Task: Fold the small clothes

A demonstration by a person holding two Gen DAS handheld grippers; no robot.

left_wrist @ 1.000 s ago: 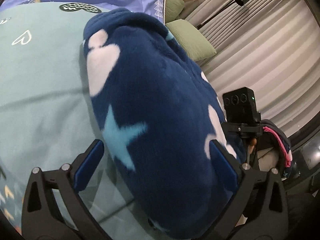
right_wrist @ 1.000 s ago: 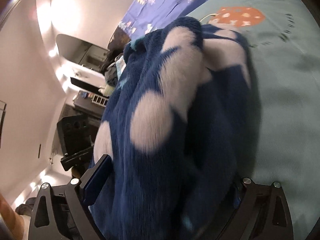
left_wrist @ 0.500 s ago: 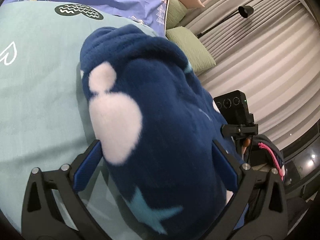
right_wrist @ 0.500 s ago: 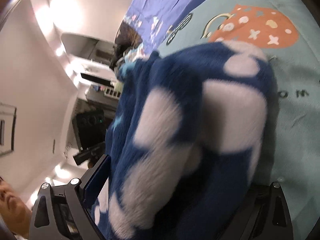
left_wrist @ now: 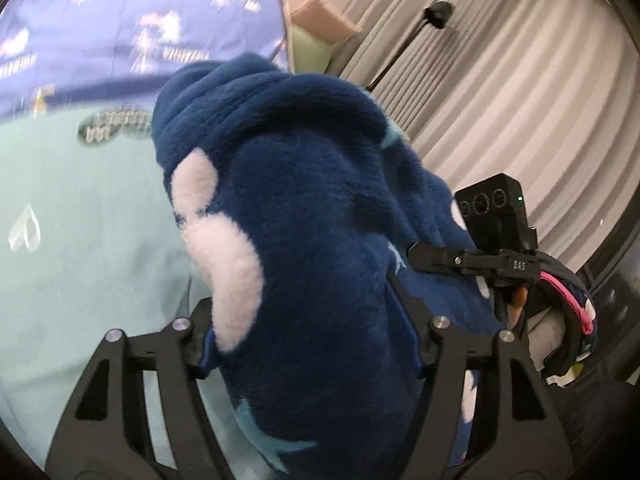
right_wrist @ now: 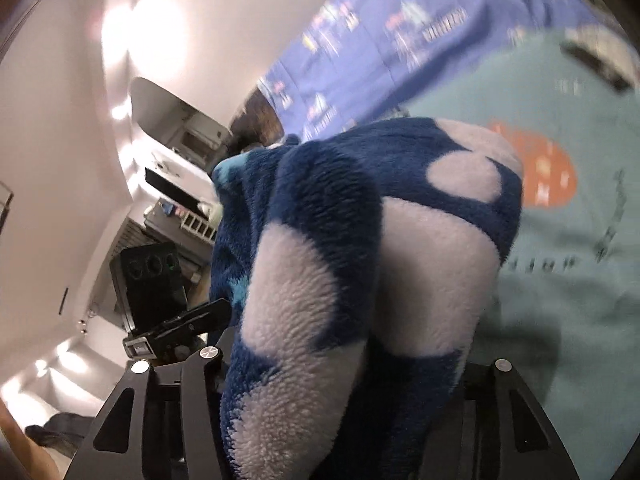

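A dark blue fleece garment (left_wrist: 312, 240) with white blobs and light blue stars hangs bunched between both grippers, lifted off the pale green bedsheet (left_wrist: 80, 248). My left gripper (left_wrist: 310, 332) is shut on one end of the fleece garment; the fabric hides its pads. My right gripper (right_wrist: 340, 364) is shut on the other end of the garment (right_wrist: 360, 264), its pads hidden too. The right gripper's camera unit shows in the left wrist view (left_wrist: 492, 216), and the left one's in the right wrist view (right_wrist: 152, 280).
A blue patterned duvet (left_wrist: 120, 36) lies at the far side of the bed, with green and pink pillows (left_wrist: 316, 40). Grey curtains (left_wrist: 520, 92) and a floor lamp (left_wrist: 438, 10) stand to the right. A mirror and shelf (right_wrist: 176, 152) are by the white wall.
Both grippers have closed in on the fleece and raised it, tilting up toward the far side of the bed. The garment now bunches tighter between them.
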